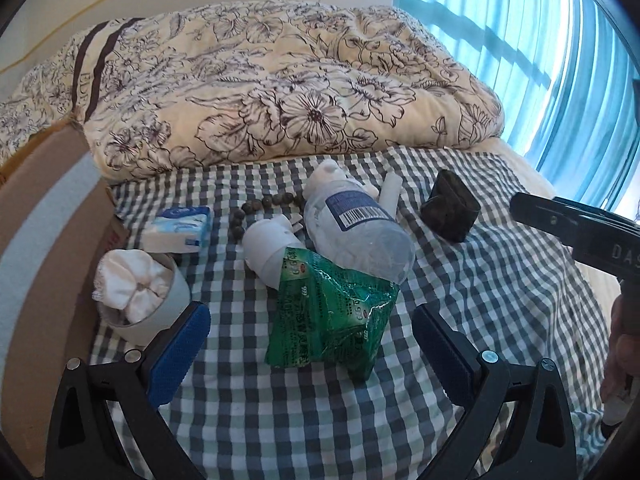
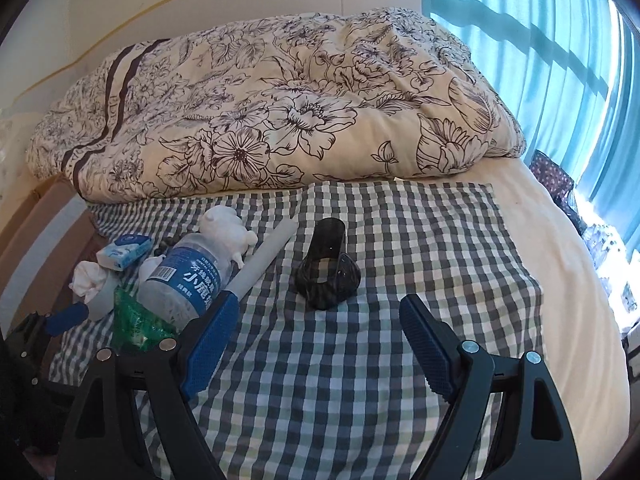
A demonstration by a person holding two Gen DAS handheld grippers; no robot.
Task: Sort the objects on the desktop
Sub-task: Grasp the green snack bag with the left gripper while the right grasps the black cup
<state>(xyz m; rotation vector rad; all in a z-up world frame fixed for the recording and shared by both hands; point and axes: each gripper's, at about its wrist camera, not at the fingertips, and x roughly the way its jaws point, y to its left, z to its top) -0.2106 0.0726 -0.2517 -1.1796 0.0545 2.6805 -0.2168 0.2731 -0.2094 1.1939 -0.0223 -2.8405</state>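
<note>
Two grippers: the left gripper [image 1: 312, 344] and the right gripper [image 2: 320, 340] are both hovering with tongs spread wide, carrying nothing.
Nearest target: a crinkled green foil packet [image 1: 332, 316] is lying on the grey-and-white checked cloth [image 1: 500, 280], just ahead of the left tongs.
Overlap: a clear plastic water bottle with a blue label [image 1: 356, 224] is resting on the packet's far edge.
Handling: the packet is looking light, soft and slippery; pinching its free near edge seems safest.
Right side: a dark glossy curved holder [image 2: 326, 268], possibly plastic, is sitting apart from the pile.
</note>
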